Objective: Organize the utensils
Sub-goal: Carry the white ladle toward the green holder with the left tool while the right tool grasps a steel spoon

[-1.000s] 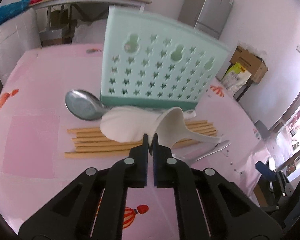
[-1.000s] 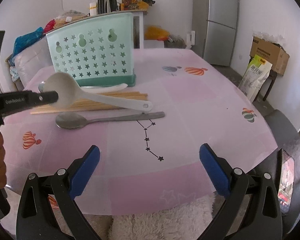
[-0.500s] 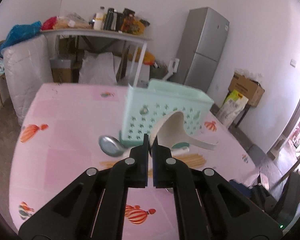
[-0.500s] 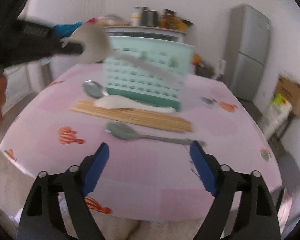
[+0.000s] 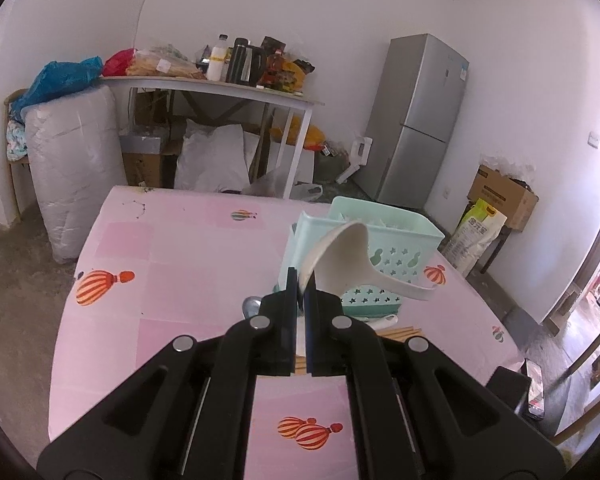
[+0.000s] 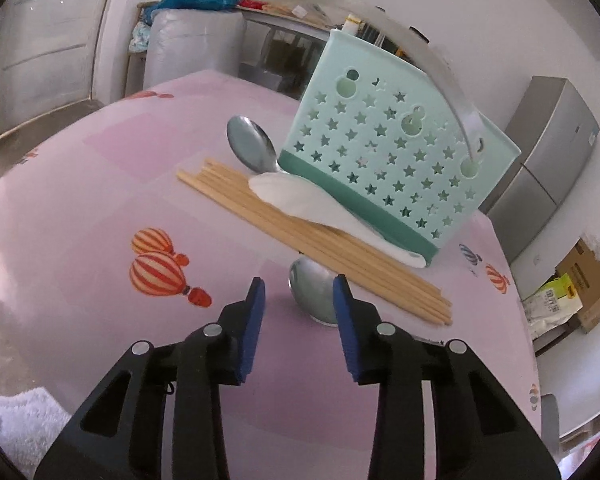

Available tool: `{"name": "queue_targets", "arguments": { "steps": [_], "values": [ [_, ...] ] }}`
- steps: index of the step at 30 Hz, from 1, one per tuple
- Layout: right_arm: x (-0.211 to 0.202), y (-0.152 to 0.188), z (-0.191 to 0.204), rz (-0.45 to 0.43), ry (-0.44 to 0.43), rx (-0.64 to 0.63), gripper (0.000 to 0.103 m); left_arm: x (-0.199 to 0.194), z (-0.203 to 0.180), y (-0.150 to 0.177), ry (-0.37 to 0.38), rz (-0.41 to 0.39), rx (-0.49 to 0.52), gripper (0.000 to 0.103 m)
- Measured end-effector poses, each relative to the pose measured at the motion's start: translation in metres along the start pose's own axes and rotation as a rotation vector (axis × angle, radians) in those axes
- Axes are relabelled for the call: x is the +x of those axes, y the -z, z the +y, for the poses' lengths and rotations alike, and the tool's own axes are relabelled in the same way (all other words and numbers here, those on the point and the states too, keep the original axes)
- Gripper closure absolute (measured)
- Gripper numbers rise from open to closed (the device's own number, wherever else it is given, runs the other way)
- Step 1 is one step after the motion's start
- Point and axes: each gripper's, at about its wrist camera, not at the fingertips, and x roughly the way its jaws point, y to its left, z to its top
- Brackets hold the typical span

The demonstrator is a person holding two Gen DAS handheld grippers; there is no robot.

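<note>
Left wrist view shows the left gripper (image 5: 299, 302) clamping a white ladle (image 5: 342, 258) above the mint caddy (image 5: 396, 240), while the right gripper (image 6: 299, 312), closing, empty, nears a steel spoon (image 6: 314, 294); chopsticks (image 6: 300, 232) remain.

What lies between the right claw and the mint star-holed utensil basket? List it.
In the right wrist view, from the right claw: a steel spoon, wooden chopsticks, then a white plastic spoon against the mint star-holed utensil basket.

Near metal spoon's (image 6: 314, 294) handle hidden behind right gripper (image 6: 300, 300)
</note>
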Motion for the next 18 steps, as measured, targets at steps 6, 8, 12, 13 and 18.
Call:
{"name": "queue_targets", "arguments": {
  "steps": [6,8,12,13,18],
  "values": [
    [0.012,-0.005,-0.002,0.040,0.007,0.034,0.094,-0.007,0.001,-0.002,0.000,-0.016,0.005,0.102],
    [0.012,-0.005,-0.002,0.038,0.012,0.035,0.095,-0.011,0.000,-0.004,-0.001,-0.027,0.008,0.102],
    [0.006,-0.002,-0.008,0.026,-0.003,0.060,0.096,-0.019,-0.002,-0.009,0.004,-0.050,0.012,0.102],
    [0.002,-0.001,-0.011,0.017,-0.002,0.068,0.096,-0.022,-0.003,-0.012,0.005,-0.059,0.013,0.102],
    [-0.016,-0.004,-0.032,-0.023,-0.021,0.145,0.097,-0.031,-0.007,-0.024,-0.007,-0.107,0.036,0.102]
  ]
}}
